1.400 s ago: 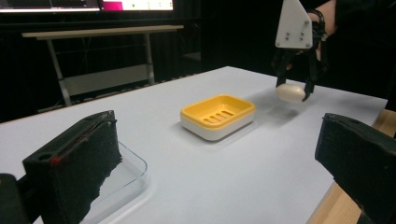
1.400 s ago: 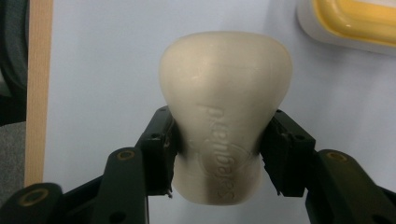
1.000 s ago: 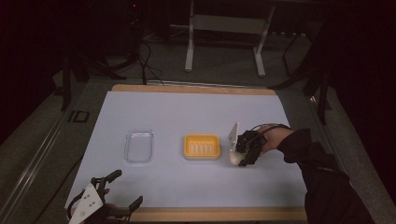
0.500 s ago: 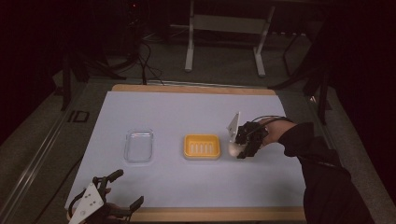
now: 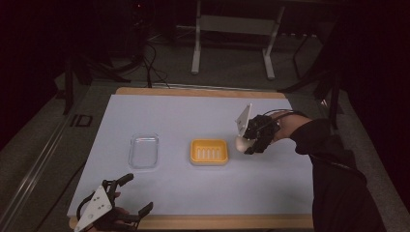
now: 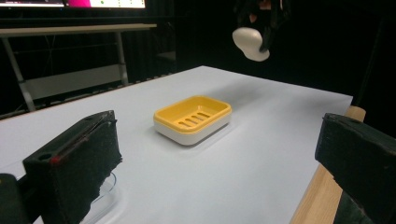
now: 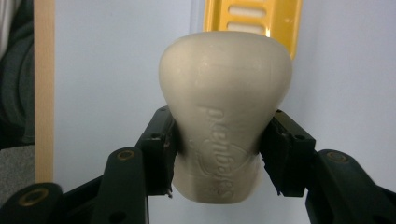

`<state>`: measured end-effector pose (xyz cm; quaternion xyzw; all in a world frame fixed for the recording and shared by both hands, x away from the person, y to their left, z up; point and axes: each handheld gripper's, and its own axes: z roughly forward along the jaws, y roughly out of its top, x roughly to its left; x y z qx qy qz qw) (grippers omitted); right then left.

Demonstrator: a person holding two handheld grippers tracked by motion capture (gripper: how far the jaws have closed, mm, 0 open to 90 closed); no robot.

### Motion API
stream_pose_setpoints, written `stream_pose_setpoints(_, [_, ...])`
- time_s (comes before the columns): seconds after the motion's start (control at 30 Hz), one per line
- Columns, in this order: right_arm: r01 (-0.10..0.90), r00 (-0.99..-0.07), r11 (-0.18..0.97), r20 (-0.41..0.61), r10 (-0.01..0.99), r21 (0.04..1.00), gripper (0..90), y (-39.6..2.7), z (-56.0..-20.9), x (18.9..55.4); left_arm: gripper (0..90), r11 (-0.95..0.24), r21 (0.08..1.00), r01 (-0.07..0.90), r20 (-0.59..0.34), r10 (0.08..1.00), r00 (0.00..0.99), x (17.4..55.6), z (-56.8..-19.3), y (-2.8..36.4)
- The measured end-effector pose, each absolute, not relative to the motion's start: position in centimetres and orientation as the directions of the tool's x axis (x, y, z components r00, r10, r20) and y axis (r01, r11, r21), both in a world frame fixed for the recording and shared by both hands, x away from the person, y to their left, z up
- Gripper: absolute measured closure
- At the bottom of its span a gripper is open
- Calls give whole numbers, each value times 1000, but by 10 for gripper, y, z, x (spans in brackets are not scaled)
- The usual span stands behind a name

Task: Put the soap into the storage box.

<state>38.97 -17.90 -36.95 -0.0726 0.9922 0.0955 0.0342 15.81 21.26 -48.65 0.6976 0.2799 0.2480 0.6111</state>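
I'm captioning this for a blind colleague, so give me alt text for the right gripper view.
The right gripper clamps a cream soap bar at its narrow waist, above a white table. A yellow soap dish lies beyond.

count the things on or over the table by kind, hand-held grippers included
bar of soap: 1, clamped in the right hand-held gripper
yellow soap dish: 1
clear plastic lid or tray: 1
hand-held grippers: 2, counting the left hand-held gripper
total: 5

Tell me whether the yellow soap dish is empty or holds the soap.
Empty. The yellow soap dish shows its bare slots; the soap hangs above the table, clamped in the right gripper.
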Motion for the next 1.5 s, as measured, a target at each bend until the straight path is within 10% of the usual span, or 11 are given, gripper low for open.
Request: stream_pose_setpoints(1.5, [-219, -974, 945, -106, -199, 244, 492, -91, -379, 403, 1, -120, 990, 70, 28, 668, 744, 159, -486, 210])
